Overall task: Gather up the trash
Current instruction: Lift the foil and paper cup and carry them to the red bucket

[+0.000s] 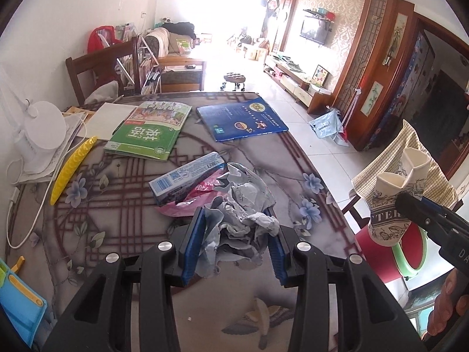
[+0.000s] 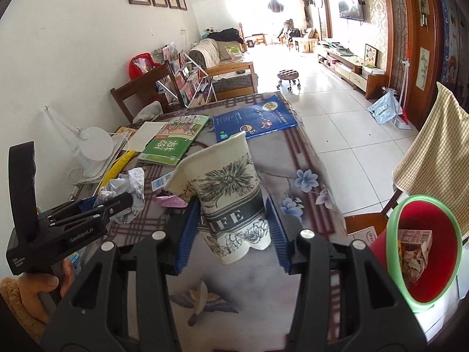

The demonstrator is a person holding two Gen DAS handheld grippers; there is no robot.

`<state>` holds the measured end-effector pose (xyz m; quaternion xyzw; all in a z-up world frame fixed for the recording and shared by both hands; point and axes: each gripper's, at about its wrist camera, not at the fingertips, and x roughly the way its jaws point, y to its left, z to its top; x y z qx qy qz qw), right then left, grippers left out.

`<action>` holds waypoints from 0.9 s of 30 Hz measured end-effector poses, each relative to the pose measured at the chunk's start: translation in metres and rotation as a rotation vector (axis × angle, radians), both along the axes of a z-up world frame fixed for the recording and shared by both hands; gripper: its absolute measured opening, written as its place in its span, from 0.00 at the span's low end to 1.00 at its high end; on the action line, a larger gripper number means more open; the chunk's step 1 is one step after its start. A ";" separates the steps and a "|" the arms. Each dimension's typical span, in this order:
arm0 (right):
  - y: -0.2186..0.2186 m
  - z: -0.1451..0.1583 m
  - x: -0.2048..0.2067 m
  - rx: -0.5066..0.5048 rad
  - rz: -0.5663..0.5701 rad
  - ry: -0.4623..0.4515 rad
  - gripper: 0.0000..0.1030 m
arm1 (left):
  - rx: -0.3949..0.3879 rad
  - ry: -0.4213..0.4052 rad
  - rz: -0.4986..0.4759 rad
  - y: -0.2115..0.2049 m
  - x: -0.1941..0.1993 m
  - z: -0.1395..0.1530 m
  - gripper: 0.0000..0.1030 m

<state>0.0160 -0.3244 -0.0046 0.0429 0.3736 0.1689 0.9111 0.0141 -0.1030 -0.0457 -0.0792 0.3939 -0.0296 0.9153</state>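
Observation:
My left gripper [image 1: 234, 240] is shut on a crumpled grey paper wad [image 1: 240, 214] above the patterned table [image 1: 117, 211]; the wad also shows in the right wrist view [image 2: 126, 193]. My right gripper [image 2: 233, 228] is shut on a crushed paper cup [image 2: 228, 199] with a flower print, held above the table's right side; the cup also shows in the left wrist view [image 1: 395, 193]. A blue-white carton box [image 1: 187, 176] and a pink wrapper [image 1: 187, 202] lie on the table. A red bin with a green rim [image 2: 422, 252] stands at the right and holds trash.
A green book [image 1: 146, 135], a blue book [image 1: 240, 117], a yellow curved strip [image 1: 73, 167] and a white lamp [image 1: 38, 135] with its cord are on the table. A chair draped with a checked cloth [image 2: 433, 152] stands by the bin. A wooden chair [image 1: 99, 67] stands beyond the table.

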 end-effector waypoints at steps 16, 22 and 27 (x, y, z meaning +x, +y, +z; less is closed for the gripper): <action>-0.103 -0.004 0.000 0.048 0.040 0.012 0.44 | 0.028 0.002 0.019 -0.109 -0.016 0.010 0.37; -0.139 -0.009 -0.002 0.060 0.013 0.021 0.44 | 0.037 0.003 -0.013 -0.148 -0.011 0.013 0.37; -0.178 -0.011 -0.004 0.058 -0.049 0.027 0.44 | 0.042 -0.002 -0.070 -0.184 -0.003 0.017 0.37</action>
